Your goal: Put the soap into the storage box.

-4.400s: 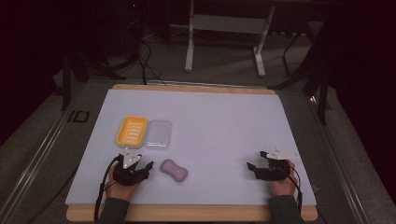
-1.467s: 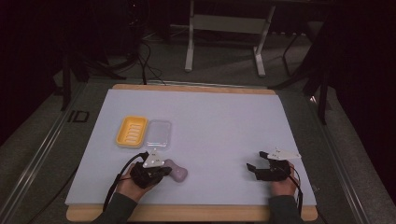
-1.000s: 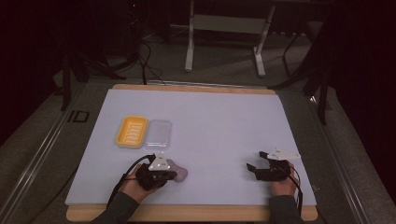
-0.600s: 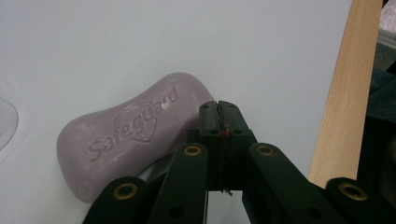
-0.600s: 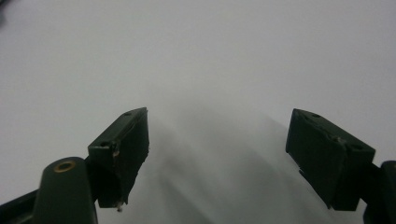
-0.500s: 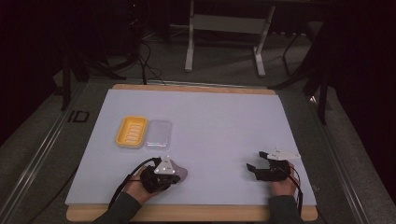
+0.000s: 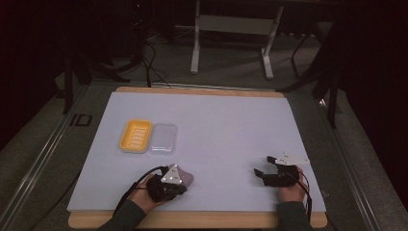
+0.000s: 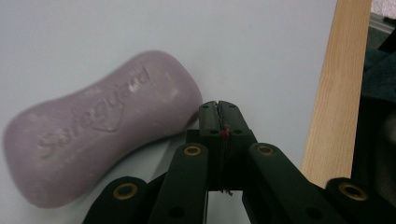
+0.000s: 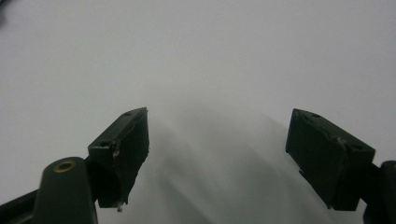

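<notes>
In the high view, the bench [image 7: 216, 120] is seen from above, with a pale sheet over it. The left gripper [image 7: 166, 185] is held low near the front edge, and the soap bar [image 7: 186, 179] is seen just past it, partly hidden under the grey plate. Farther back, a yellow soap dish [image 7: 136, 135] is set on the bench, and a clear lid [image 7: 162, 138] is laid right beside it — the two look to be touching. The right gripper [image 7: 263, 174] is held well apart from these, near the front right of the bench, with nothing between its jaws.

In the left gripper view, the jaws of the left gripper [image 8: 219, 112] are pressed tight together and nothing is held in them. The soap bar [image 8: 100, 123] is seen lying flat on the pale sheet, just beside the jaw tips on their left — whether it is touched by them cannot be told. Raised letters are seen on its top. The wooden edge of the bench [image 8: 334, 93] is seen at the right.

In the right gripper view, the jaws of the right gripper [image 9: 217, 140] are spread wide over the bare sheet, and nothing is gripped.
</notes>
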`<state>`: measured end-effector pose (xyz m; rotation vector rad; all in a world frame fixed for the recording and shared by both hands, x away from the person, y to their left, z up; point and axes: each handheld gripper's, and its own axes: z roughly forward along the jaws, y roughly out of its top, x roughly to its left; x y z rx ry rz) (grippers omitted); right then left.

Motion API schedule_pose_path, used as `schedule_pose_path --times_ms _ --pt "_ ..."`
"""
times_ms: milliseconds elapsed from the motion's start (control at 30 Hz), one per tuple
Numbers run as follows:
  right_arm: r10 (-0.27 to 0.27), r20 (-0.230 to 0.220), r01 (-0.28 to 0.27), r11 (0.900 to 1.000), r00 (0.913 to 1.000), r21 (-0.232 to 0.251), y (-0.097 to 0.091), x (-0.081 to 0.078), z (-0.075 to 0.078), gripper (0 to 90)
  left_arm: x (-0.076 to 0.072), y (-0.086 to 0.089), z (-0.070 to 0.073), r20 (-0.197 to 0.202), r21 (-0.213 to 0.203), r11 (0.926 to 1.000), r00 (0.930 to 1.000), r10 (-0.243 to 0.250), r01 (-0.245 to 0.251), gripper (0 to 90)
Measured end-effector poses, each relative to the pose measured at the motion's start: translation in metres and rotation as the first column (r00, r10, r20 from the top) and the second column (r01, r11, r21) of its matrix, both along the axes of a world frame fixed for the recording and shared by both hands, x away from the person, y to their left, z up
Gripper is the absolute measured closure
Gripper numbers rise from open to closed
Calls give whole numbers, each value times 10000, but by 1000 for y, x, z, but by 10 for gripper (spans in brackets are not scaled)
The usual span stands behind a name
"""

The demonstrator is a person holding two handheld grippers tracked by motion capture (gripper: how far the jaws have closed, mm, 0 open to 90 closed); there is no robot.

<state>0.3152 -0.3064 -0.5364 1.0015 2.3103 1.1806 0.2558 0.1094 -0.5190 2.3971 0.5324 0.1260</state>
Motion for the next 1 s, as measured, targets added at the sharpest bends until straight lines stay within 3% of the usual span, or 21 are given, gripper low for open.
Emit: schedule_pose_path --times_ms 100,433,1000 --pt "-6 -1 6 10000 10000 6 0 0 0 210 0 -2 -3 -13 267 9996 10000 -92 92 898" --pt "-3 3 3 10000 10000 -3 0 0 0 210 3 -3 -5 -41 209 9997 10000 -88 89 899" --pt "11 8 -11 10000 10000 -15 0 0 0 210 20 -12 -3 209 281 9956 9958 889 -894 884"
